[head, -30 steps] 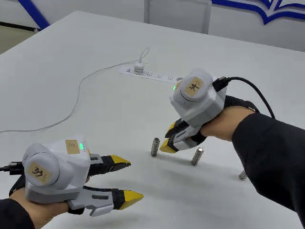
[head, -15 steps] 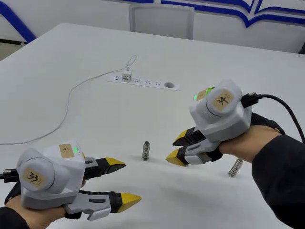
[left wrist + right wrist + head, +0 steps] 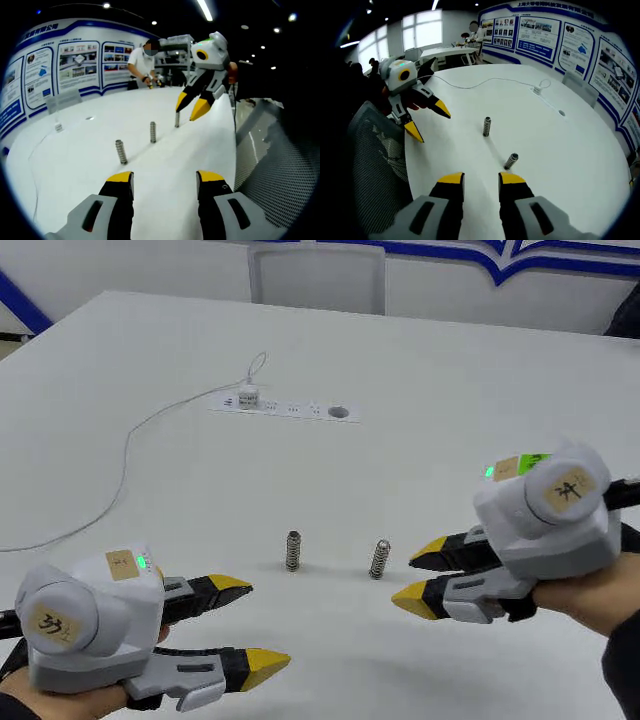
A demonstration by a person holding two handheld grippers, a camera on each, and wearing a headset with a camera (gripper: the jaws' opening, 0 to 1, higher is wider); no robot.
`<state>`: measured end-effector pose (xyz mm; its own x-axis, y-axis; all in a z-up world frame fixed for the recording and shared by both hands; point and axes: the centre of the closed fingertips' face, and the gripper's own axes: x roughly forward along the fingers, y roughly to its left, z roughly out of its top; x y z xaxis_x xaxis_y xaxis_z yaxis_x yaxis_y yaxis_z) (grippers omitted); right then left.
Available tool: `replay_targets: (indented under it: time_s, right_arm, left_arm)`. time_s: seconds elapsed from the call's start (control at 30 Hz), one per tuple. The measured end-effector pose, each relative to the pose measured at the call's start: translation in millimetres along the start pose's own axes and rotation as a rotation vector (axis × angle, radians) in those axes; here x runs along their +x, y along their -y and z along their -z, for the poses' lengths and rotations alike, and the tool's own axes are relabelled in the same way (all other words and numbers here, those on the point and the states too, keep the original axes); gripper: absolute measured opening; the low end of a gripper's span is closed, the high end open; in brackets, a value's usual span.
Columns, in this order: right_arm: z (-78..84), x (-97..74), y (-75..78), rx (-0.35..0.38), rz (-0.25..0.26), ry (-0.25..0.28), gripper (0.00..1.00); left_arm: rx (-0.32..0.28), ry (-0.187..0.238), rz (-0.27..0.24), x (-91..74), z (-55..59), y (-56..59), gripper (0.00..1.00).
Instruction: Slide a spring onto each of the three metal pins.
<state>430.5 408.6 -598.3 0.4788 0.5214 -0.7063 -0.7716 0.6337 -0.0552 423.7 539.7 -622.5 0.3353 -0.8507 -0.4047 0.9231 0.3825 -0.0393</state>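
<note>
The sliding looks done to me: each spring stands up off the tabletop as if seated on its pin, the pins themselves hidden inside the coils. The left hand-held gripper and the right hand-held gripper both have jaws parted with nothing between them. They hover on the person's side of the power strip. An upright spring and a leaning spring stand on that same side, well apart from the strip. I judge that what is left is a check, perhaps a light nudge to straighten the leaning one without tipping it. The head view and right gripper view give two coils; the left gripper view lines up three, with the third spring close under the right tool's tips, though I cannot tell if they touch
</note>
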Motion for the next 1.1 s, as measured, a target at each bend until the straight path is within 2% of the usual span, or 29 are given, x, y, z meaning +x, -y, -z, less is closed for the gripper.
replay_targets:
  time_s: [0.33,0.57,0.73,0.93,1.1]
  right_arm:
    - [36.4,-37.5,20.8,0.117,0.099,0.038,0.29]
    - [53.9,-56.7,38.7,0.153,0.165,0.078,0.32]
    - [62.4,-64.3,46.7,0.173,0.189,0.107,0.35]
    - [72.4,-64.8,48.7,0.189,0.193,0.142,0.4]
    - [72.3,-65.5,47.5,0.15,0.201,0.197,0.49]
  left_arm:
    - [-0.011,-0.002,-0.007,-1.7,1.2,1.5,0.52]
    - [-0.012,-0.003,-0.007,-1.0,0.4,3.7,0.53]
    - [-0.016,-0.005,-0.012,-2.4,1.0,2.0,0.53]
    - [-0.019,-0.009,-0.016,-2.4,1.8,1.1,0.54]
    - [-0.024,-0.012,-0.017,-1.3,2.7,1.8,0.55]
